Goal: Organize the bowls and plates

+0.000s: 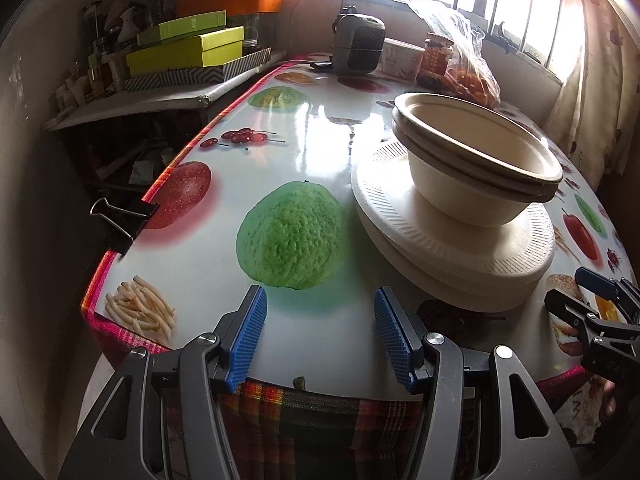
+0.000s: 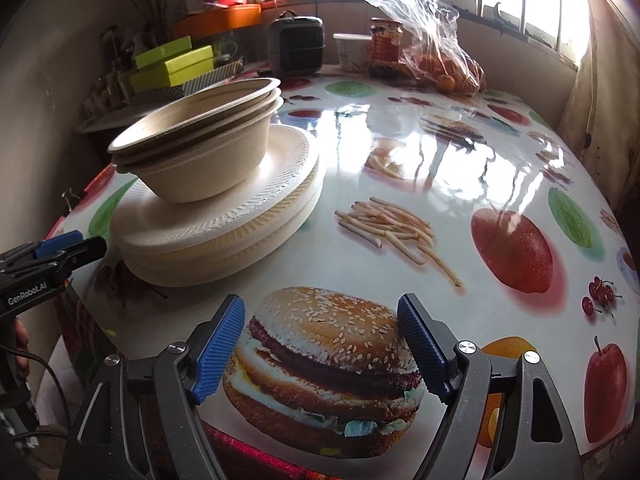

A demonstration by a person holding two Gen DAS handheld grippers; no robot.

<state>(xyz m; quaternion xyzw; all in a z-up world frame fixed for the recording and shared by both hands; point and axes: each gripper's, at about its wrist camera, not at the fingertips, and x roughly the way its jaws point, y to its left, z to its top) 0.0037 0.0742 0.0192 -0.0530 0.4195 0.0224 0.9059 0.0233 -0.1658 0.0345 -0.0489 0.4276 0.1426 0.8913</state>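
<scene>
The left gripper (image 2: pixel 86 246) body reads "GenRobot.AI"; the red label on the jar (image 2: pixel 385 49) at the table's far end is too blurred to read. Nested bowls (image 2: pixel 200 136) sit on stacked plates (image 2: pixel 224 224) on a glossy table (image 2: pixel 440 152) printed with a burger, fries, apples and cherries, clipped over a plaid cloth, with a bag of oranges (image 2: pixel 452 72), a small heater (image 2: pixel 296 40) and green boxes (image 1: pixel 188 50) below barred windows. Both the left gripper and the right gripper (image 2: pixel 322 354) hang with jaws apart and empty, near the stack, not touching it.
</scene>
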